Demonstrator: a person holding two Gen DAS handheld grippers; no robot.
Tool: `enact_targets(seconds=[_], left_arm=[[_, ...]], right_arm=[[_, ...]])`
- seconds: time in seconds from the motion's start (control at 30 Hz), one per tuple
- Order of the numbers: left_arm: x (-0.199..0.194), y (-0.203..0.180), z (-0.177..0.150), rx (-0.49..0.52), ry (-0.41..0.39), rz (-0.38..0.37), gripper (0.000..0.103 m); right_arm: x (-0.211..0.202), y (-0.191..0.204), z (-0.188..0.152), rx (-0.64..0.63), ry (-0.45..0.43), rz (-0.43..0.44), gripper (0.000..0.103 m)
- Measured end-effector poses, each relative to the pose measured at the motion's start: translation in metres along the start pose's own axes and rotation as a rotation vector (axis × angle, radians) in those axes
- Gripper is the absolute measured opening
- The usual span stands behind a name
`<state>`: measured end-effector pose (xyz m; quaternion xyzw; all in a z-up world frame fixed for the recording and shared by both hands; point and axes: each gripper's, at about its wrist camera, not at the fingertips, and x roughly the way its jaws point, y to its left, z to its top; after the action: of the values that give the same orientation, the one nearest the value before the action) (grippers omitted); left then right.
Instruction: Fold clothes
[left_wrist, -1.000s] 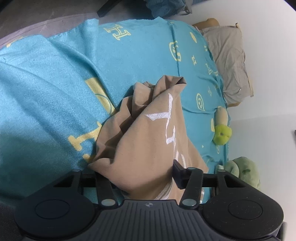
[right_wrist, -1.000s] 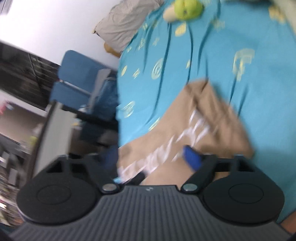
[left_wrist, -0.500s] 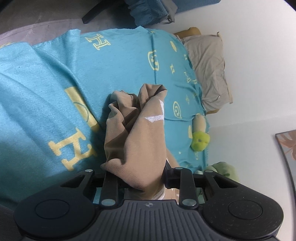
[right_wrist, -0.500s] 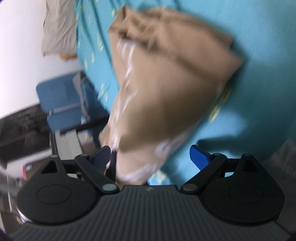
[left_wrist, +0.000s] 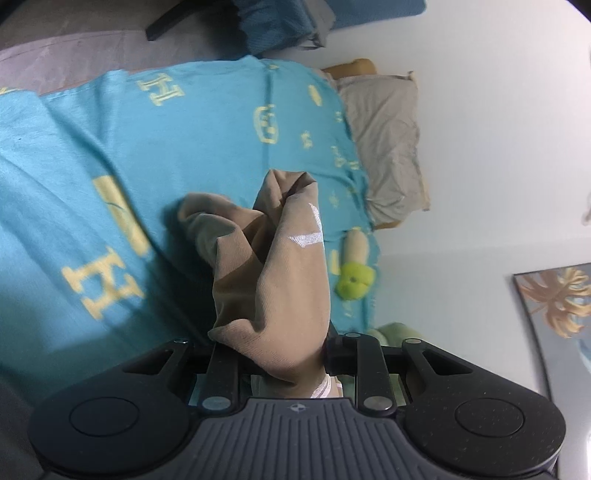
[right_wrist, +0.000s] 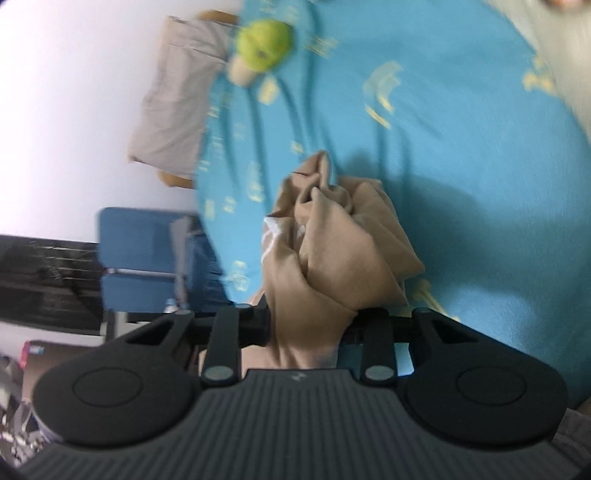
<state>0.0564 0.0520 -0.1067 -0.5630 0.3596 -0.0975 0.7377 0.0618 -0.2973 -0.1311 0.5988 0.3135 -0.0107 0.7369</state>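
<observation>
Shirt (left_wrist: 273, 280): soft tan cloth, matt, fine ribs, white stitched mark. Blanket (left_wrist: 110, 166): blue woven cloth, bit fuzzy. Pillow (left_wrist: 388, 147): wrinkled grey cloth. Toy (left_wrist: 354, 280): green plush. Left gripper (left_wrist: 273, 354): black matt plastic, ribbed, shiny metal pins.

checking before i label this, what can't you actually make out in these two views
- Left wrist view: the left claw is shut on the tan garment, whose bunched cloth hides the fingertips and most of its white print.
- Right wrist view: the right claw grips the same garment; motion blur smears the blanket motifs.
- Garment type: too crumpled to tell.
</observation>
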Motion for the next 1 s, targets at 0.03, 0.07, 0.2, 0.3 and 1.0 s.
enact_targets(seconds=[0.03, 0.07, 0.2, 0.3, 1.0], left_arm=[[-0.004, -0.011, -0.004, 0.010, 0.006, -0.002, 0.026], [-0.006, -0.025, -0.009, 0.027, 0.016, 0.007, 0.026], [-0.001, -0.089, -0.035, 0.095, 0.073, 0.029, 0.026], [0.011, -0.142, -0.061, 0.154, 0.115, 0.024, 0.026], [0.303, -0.511, -0.318, 0.539, 0.399, -0.374, 0.028]], right_arm=[[-0.012, 0.005, 0.001, -0.013, -0.020, 0.012, 0.033], [-0.024, 0.008, 0.006, -0.010, -0.034, 0.022, 0.033], [-0.077, 0.017, 0.030, -0.001, -0.081, 0.063, 0.033], [-0.116, 0.029, 0.062, 0.008, -0.128, 0.084, 0.032], [-0.341, 0.178, 0.388, -0.384, -0.794, -0.067, 0.032]])
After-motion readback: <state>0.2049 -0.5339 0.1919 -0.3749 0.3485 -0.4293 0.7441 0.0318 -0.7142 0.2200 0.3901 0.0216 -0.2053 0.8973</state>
